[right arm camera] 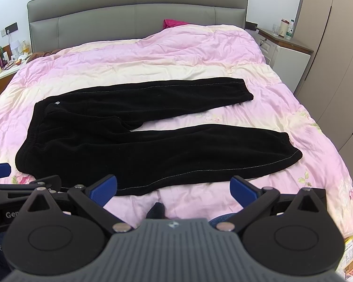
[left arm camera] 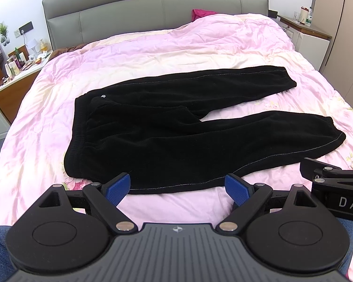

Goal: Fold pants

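Black pants (left arm camera: 167, 129) lie flat on a pink quilt (left arm camera: 167, 47), waistband to the left, both legs spread to the right with a gap between them. They also show in the right wrist view (right arm camera: 138, 145). My left gripper (left arm camera: 177, 188) is open and empty, just in front of the near leg's lower edge. My right gripper (right arm camera: 174, 189) is open and empty, also at the near leg's edge. Each gripper's body shows at the side of the other's view.
A grey headboard (left arm camera: 153, 9) stands at the far end. A cluttered bedside table (left arm camera: 18, 65) is at the left, a white nightstand (left arm camera: 313, 40) with bottles at the right, wardrobe doors (right arm camera: 336, 58) beyond it. A magenta cloth (left arm camera: 201, 13) lies near the headboard.
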